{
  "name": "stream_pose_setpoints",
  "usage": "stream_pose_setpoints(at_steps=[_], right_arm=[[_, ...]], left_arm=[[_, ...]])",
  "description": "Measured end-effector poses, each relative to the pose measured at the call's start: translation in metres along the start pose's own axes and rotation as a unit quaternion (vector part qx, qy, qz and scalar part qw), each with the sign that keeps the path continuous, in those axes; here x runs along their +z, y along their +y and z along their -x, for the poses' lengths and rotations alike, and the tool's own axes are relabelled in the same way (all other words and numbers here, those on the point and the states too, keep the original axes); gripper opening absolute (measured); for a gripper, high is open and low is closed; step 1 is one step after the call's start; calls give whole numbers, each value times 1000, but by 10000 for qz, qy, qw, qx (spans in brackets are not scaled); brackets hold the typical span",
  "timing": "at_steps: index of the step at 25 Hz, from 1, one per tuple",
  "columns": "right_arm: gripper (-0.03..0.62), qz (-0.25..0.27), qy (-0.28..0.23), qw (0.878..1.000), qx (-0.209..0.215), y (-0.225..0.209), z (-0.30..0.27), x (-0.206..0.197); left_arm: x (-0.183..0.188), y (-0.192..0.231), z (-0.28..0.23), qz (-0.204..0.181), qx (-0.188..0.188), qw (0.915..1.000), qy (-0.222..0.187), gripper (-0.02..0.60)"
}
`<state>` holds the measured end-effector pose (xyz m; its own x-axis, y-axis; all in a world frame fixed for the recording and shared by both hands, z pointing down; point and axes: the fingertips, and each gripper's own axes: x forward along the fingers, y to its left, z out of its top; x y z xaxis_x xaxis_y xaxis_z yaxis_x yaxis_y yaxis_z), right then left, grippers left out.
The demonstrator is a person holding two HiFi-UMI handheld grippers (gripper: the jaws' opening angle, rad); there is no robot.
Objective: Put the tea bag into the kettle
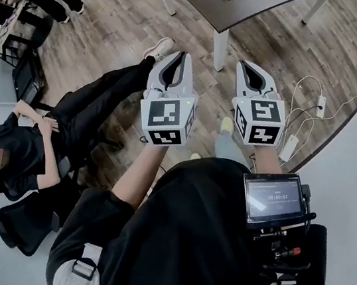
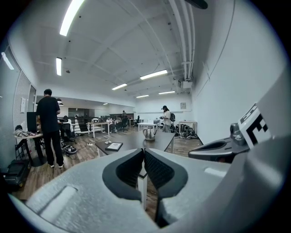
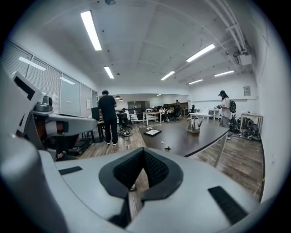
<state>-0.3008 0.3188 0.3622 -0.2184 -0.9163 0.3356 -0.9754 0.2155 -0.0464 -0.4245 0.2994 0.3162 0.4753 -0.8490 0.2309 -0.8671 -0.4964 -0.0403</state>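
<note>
Kettle (image 3: 194, 125) stands on dark table (image 3: 182, 139), tea bag (image 3: 167, 148) lying apart.

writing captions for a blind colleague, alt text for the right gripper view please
The right gripper has its jaws closed together with nothing between them, pointing at a dark table that carries a metal kettle and, nearer, a small tea bag. A person in black stands at left.
</note>
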Motion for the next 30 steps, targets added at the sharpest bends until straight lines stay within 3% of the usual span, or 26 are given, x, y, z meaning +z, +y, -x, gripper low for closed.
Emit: stream_pose_setpoints(at_steps=[12,18,30], right_arm=[[0,-122,32,9999,117,-62,-37,10],[0,-206,79,9995,223,-121,-70,16],[0,-171,-27,9991,381,-131,-77,15]], left_arm=[[16,-21,-69,-20,126,9999,89,20],[26,-45,-130,-67,206,9996,193,20],[28,-53,-133,-69,383,9992,2,20]])
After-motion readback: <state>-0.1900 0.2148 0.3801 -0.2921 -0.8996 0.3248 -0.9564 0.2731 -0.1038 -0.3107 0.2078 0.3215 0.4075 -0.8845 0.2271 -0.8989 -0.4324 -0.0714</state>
